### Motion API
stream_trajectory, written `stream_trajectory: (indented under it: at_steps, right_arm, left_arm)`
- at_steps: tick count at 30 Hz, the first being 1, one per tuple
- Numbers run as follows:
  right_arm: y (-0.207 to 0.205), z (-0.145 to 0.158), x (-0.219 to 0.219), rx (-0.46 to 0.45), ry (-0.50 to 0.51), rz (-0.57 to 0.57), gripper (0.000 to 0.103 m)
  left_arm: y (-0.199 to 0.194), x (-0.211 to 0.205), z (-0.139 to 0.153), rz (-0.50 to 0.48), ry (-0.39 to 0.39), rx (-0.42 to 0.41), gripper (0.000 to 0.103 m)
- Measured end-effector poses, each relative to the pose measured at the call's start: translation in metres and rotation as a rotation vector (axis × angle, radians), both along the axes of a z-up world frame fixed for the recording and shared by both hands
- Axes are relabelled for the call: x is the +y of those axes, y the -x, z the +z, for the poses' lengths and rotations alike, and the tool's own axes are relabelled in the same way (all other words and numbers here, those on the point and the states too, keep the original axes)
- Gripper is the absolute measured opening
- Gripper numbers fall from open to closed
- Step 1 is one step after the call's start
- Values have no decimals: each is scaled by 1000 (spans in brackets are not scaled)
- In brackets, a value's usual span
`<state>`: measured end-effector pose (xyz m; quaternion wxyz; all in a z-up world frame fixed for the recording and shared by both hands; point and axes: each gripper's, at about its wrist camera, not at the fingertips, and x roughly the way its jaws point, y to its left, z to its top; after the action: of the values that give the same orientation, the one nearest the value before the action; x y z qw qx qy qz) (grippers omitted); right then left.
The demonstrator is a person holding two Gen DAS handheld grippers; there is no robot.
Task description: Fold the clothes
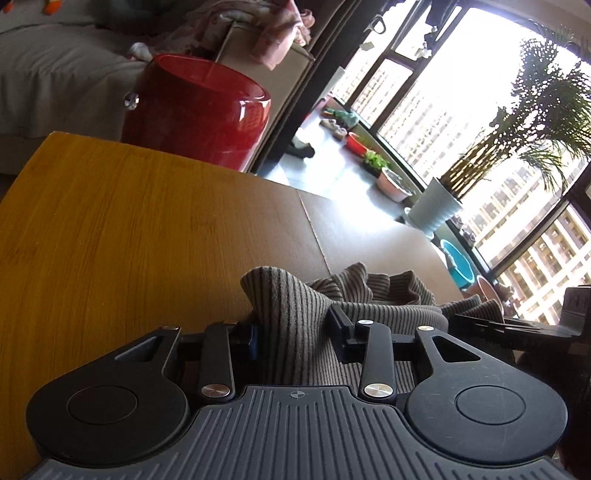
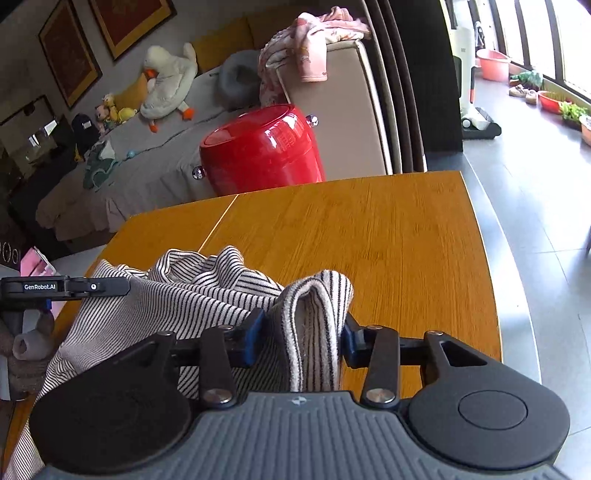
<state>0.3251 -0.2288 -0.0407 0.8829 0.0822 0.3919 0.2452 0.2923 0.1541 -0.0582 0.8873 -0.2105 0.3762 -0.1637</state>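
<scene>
Left tongs narrowed, pads pinching bunched fold of striped shirt. Right tongs also narrowed, clamping doubled-over striped edge of same shirt between blue pads. Shirt lying crumpled on wooden tabletop, near its front edge, spreading between both tongs. Left tongs showing at left side of right wrist view, touching cloth.

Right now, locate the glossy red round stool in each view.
Left wrist view: glossy red round stool upper left of centre, beyond the wooden table's far edge.
Right wrist view: stool upper centre, beyond the table's far edge.
Shared landmark: pink cloth draped above it.
</scene>
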Motion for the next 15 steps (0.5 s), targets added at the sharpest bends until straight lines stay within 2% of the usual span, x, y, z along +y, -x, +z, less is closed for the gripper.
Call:
stream_trajectory:
  at_steps: [2,4,5,7,9,12,15]
  right_arm:
    - [-13,1,0,6,10,-1,43]
    - [-27,1,2,7,9,-17,37]
    - [-33,1,3,3,8,-24,35]
    - [-47,3,7,-7,12,-39,30]
    - [-59,14,14,-45,26,-36,28]
    - [-55,53,19,-158,-14,18,26]
    - [-9,91,19,-270,-30,109,26]
  left_arm:
    - [-13,2,-2,-7,46,3,45]
    - [-28,1,-4,6,47,1,43]
    - [-35,0,-4,13,35,0,41]
    - [-48,0,1,27,8,-1,29]
    - [-52,4,15,44,-3,-20,23]
    - [-28,8,50,34,-2,-121,22]
    - [25,10,83,-7,-36,-242,22]
